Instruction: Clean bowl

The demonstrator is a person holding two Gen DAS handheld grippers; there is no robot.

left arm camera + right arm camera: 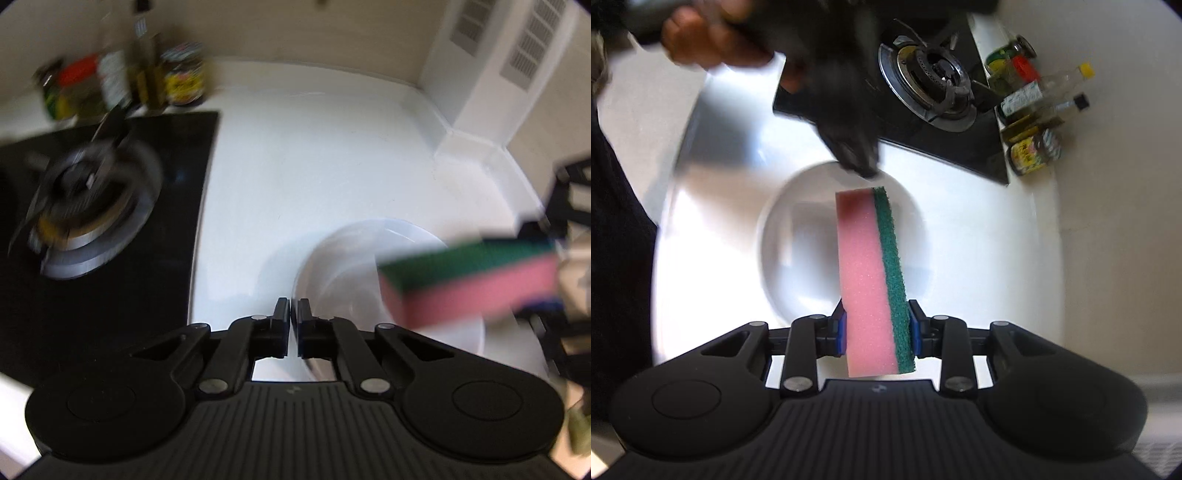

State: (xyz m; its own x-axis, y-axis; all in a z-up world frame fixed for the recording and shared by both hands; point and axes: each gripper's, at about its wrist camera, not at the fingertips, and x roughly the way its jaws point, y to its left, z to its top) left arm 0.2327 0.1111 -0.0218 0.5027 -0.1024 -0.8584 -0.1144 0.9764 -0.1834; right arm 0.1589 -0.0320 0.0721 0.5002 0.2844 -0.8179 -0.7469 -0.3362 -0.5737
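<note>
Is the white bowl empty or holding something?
Empty: the bowl shows only bare white interior beneath the sponge, which hangs above it.

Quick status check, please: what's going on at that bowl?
Left tongs shut at bowl rim. Right tongs grip sponge above bowl. Nothing in the way.

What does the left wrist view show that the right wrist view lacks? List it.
Only the left wrist view: louvred vents on the wall and the left gripper shut at the bowl rim. Only the right wrist view: a hand and the right gripper clamping the sponge. Both: the white bowl, gas burner and bottles.
</note>
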